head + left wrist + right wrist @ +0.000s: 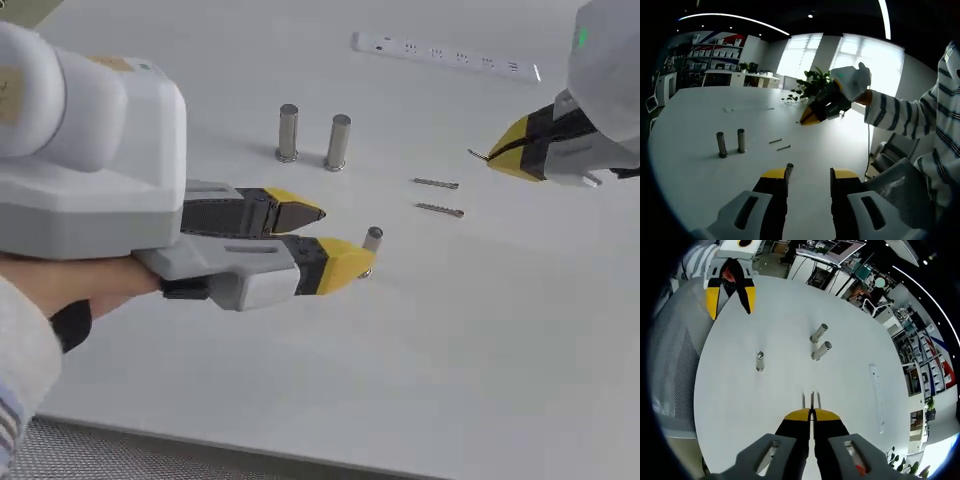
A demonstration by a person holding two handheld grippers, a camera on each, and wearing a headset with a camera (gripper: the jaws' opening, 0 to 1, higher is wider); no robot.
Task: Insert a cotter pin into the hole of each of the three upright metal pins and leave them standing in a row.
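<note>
Early stage, we judge: no cotter pin sits in any metal pin as far as we can see, and the holes are too small to make out.

Left gripper has its jaws spread, nothing clamped. The third metal pin stands just at its tips, beside one jaw in the left gripper view. We can't tell if it touches.

Right gripper is up off the tabletop toward the right edge, jaws pressed together. A thin wire pokes out of the tips. We read it as a cotter pin pinched there.

Two upright metal pins stand side by side toward the far edge, both bare. The third one is nearer the near edge, apart from them and off their line.

Two loose cotter pins lie flat, roughly parallel, between the standing pair and the right gripper. A power strip lies along the far edge.

Done: one cotter pin picked up, it seems. Left: all three insertions, two more pickups, then lining the three up in a row. We expect the left gripper is there to steady the near pin for the first insertion.
</note>
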